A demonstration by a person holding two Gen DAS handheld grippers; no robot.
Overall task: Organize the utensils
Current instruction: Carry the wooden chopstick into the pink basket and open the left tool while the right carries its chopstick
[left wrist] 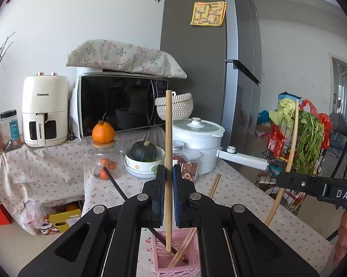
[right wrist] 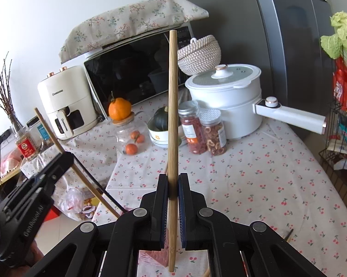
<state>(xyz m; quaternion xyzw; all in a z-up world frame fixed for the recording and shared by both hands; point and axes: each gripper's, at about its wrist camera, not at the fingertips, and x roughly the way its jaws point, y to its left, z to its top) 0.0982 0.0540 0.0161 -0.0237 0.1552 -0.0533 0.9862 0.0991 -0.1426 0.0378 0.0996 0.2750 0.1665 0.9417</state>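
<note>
The left gripper (left wrist: 168,173) had its fingers closed to a narrow gap around a bamboo chopstick (left wrist: 168,161), which stood nearly upright with its lower end down inside the pink basket (left wrist: 160,257) at the near edge of the table (left wrist: 242,198). Two more wooden chopsticks (left wrist: 192,233) and a dark one (left wrist: 114,181) leaned in the same basket.

The right gripper (right wrist: 173,182) pinched a second bamboo chopstick (right wrist: 172,115) between its pads, also close to upright, its lower tip hanging above the tablecloth just beside the basket's corner (only a sliver of pink showed in that view).

Further back on the cherry-print cloth stood two jars of dried fruit (right wrist: 202,127), a stack of bowls holding a green squash (left wrist: 143,153), and a glass jar of small oranges (left wrist: 105,161) with a larger orange (left wrist: 103,132) on its lid. Along the far edge sat a white electric pot (right wrist: 229,97), a woven basket (left wrist: 174,107), a microwave (left wrist: 120,105) and an air fryer (left wrist: 45,109).
</note>
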